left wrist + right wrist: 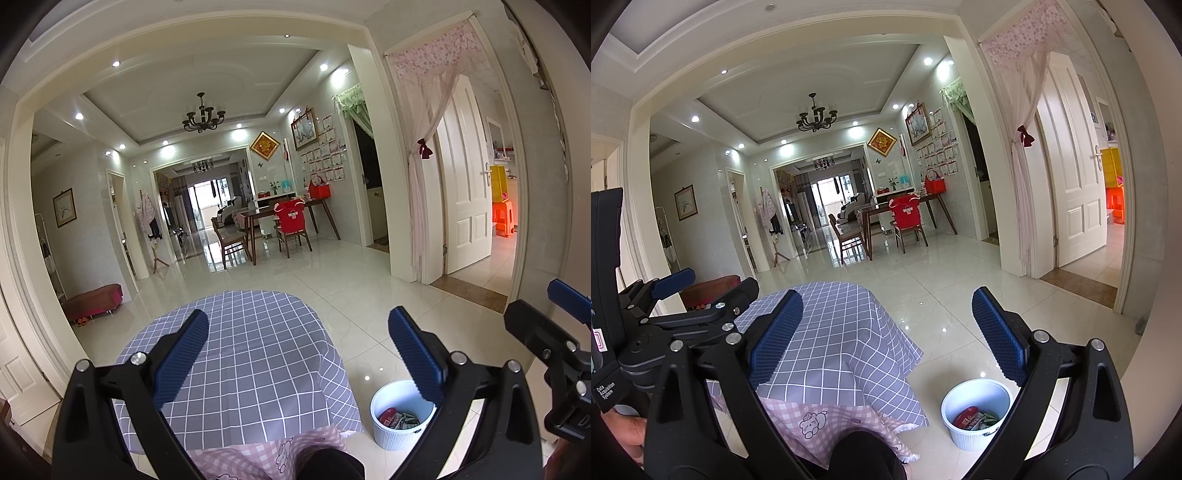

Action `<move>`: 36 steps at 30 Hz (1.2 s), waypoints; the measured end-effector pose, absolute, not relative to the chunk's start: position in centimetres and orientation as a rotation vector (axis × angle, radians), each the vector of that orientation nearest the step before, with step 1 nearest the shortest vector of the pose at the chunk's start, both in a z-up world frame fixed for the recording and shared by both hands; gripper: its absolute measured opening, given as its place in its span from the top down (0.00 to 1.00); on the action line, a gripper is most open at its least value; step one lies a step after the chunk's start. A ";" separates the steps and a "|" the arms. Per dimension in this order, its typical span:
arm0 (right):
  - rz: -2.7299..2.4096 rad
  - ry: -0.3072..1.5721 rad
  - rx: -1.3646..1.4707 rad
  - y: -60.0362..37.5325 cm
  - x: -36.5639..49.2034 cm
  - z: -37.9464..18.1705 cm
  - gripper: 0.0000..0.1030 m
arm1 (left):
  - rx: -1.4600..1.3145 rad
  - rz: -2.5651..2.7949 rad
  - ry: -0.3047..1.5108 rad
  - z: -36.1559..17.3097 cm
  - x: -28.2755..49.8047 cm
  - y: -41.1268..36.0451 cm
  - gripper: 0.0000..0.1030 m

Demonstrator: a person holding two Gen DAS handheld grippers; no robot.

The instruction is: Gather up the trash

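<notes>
The left gripper (295, 350) fills the foreground of its own wrist view. Its two blue ribbed pads (181, 358) stand spread wide apart, with nothing between them and no contact with any surface. The right gripper (886, 339) is in the same condition in its own view: jaws fully released, pads clear of everything, nothing held. Each unit also shows at the edge of the other's camera, so the two are held side by side, raised above the table (258, 332).

The table is the largest object below the grippers. It is round and covered by a grey checked cloth (842, 332) laid over a pink checked cloth (820, 417) that shows at the near hem. No loose item is visible on the grey top in either view, though the grippers mask part of it.

The tiled floor (351, 295) around the table also shows no stray litter in the visible area.

The white ribbed bin (400, 417) stands on the floor just beside the table's right flank. It contains wrappers (975, 419), including a red one and some green and white ones, lying at the bottom.

Judgement on progress: the collection appears complete or very nearly so, since trash sits in the bin and none is seen elsewhere. Remaining work, if any, would lie in areas hidden behind the grippers or outside the frame.
</notes>
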State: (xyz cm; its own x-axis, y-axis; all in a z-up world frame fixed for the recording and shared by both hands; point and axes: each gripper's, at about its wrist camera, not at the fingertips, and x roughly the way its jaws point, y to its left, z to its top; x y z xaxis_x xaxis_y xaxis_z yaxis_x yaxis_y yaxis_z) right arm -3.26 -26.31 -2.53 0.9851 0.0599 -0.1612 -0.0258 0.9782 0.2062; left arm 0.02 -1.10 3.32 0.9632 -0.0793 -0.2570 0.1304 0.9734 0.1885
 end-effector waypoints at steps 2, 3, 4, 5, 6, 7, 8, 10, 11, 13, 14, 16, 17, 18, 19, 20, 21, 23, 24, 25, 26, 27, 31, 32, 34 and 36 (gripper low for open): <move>0.043 0.168 0.204 -26.2 -3.3 -2.5 0.11 | 0.206 -0.107 0.250 3.4 0.0 -1.1 0.07; 0.043 0.167 0.205 -26.2 -3.3 -2.5 0.11 | 0.206 -0.108 0.250 3.4 0.0 -1.1 0.07; 0.043 0.167 0.205 -26.2 -3.3 -2.5 0.11 | 0.206 -0.107 0.250 3.3 0.0 -1.1 0.07; 0.042 0.168 0.206 -26.2 -3.3 -2.5 0.11 | 0.206 -0.107 0.250 3.5 0.0 -1.1 0.07; 0.043 0.167 0.205 -26.1 -3.3 -2.5 0.11 | 0.207 -0.107 0.250 3.4 0.0 -1.1 0.07; 0.042 0.167 0.205 -26.1 -3.3 -2.4 0.11 | 0.207 -0.106 0.251 3.4 0.0 -1.1 0.07; 0.042 0.168 0.206 -26.1 -3.3 -2.4 0.11 | 0.206 -0.107 0.250 3.5 0.0 -1.1 0.07; 0.043 0.168 0.206 -26.0 -3.3 -2.5 0.11 | 0.209 -0.108 0.250 3.1 0.0 -1.1 0.07; 0.043 0.168 0.206 -26.0 -3.3 -2.5 0.11 | 0.208 -0.108 0.251 3.3 0.0 -1.1 0.07; 0.043 0.168 0.207 -25.9 -3.4 -2.5 0.11 | 0.209 -0.109 0.251 3.2 0.0 -1.1 0.07; 0.044 0.168 0.207 -26.0 -3.4 -2.5 0.11 | 0.210 -0.108 0.251 3.2 0.0 -1.1 0.07; 0.043 0.167 0.207 -25.9 -3.4 -2.5 0.11 | 0.210 -0.109 0.251 3.2 0.0 -1.1 0.07; 0.043 0.167 0.207 -25.9 -3.4 -2.6 0.11 | 0.211 -0.109 0.251 3.0 -0.1 -1.1 0.07; 0.044 0.168 0.208 -25.9 -3.4 -2.5 0.11 | 0.210 -0.109 0.251 3.2 0.0 -1.1 0.07; 0.043 0.168 0.208 -25.9 -3.4 -2.5 0.11 | 0.210 -0.109 0.251 3.2 0.0 -1.1 0.07; 0.043 0.168 0.208 -25.8 -3.4 -2.6 0.11 | 0.210 -0.109 0.251 3.3 0.0 -1.1 0.07; 0.044 0.169 0.208 -25.9 -3.4 -2.5 0.11 | 0.210 -0.109 0.251 3.3 0.0 -1.1 0.07; 0.044 0.169 0.208 -25.8 -3.4 -2.6 0.11 | 0.211 -0.109 0.252 3.1 0.0 -1.1 0.07; 0.043 0.168 0.208 -25.9 -3.4 -2.4 0.11 | 0.210 -0.109 0.252 3.3 0.0 -1.1 0.07; 0.044 0.168 0.207 -25.7 -3.4 -2.5 0.11 | 0.210 -0.108 0.252 3.3 0.0 -1.2 0.07; 0.044 0.169 0.207 -25.7 -3.4 -2.5 0.11 | 0.210 -0.108 0.251 3.4 0.0 -1.1 0.07; 0.044 0.168 0.209 -25.9 -3.4 -2.4 0.11 | 0.210 -0.108 0.252 3.3 0.0 -1.1 0.07; 0.043 0.169 0.209 -25.8 -3.4 -2.4 0.11 | 0.210 -0.108 0.252 3.3 0.0 -1.1 0.07; 0.044 0.169 0.209 -25.8 -3.4 -2.4 0.11 | 0.210 -0.110 0.252 3.3 0.0 -1.1 0.07; 0.043 0.171 0.210 -25.7 -3.4 -2.4 0.11 | 0.211 -0.108 0.252 3.4 0.0 -1.1 0.07; 0.044 0.172 0.210 -25.5 -3.4 -2.6 0.11 | 0.211 -0.108 0.254 3.3 0.0 -1.1 0.07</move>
State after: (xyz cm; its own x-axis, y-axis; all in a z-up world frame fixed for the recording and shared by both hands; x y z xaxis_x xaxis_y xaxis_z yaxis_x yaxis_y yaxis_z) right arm -3.40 -25.55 -2.60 0.9844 0.0618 -0.1649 -0.0259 0.9771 0.2112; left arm 0.02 -1.06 3.35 0.9622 -0.0797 -0.2604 0.1328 0.9722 0.1931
